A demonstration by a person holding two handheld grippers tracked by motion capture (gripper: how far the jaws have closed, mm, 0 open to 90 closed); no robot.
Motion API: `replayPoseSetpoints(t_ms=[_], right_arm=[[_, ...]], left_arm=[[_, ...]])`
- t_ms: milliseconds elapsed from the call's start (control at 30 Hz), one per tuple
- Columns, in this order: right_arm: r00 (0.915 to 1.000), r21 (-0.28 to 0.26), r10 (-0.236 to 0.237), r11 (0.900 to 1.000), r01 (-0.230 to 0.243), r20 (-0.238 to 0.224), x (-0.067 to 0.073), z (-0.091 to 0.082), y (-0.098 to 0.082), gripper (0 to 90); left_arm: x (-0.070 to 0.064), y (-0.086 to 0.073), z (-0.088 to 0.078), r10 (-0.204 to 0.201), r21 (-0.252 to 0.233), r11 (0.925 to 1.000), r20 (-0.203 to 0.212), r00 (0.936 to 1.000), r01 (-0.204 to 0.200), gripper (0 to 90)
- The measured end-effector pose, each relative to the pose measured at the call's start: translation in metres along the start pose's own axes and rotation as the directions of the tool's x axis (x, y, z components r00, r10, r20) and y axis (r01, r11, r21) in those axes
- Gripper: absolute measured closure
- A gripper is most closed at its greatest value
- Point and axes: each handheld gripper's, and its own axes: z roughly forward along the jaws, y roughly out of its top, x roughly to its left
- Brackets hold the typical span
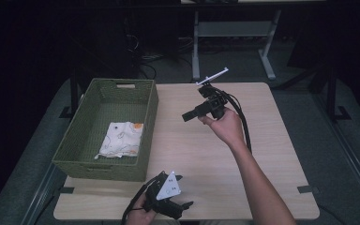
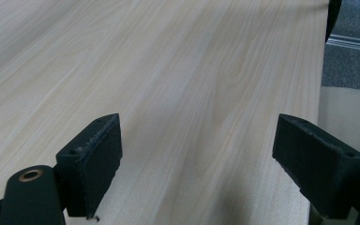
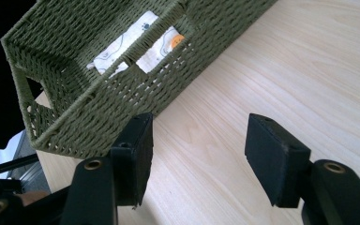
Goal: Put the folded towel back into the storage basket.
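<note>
Cloth (image 1: 122,139) folded flat on basket (image 1: 151,117) floor, lying left of and nearer than right tongs (image 1: 187,116), which hang empty, part-open, over mid tabletop (image 1: 262,140) pointing basketward; left tongs (image 1: 183,192) wide, empty, low at near edge, closer to cloth.

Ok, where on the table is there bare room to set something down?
The table is bare right of the green basket, from the far edge to the near one. The right gripper hangs open over the middle; the left gripper rests open at the near edge. The basket holds a folded cloth.
</note>
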Motion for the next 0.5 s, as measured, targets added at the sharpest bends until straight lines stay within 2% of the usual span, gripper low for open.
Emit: replayPoseSetpoints(t_ms=[500], right_arm=[[0.9994,-0.003,0.032,0.999,-0.032,0.013,-0.018,-0.012,-0.024,39.6]], left_arm=[[0.0,0.0,0.001,0.003,0.006,1.0,0.001,1.0,-0.003,16.1]])
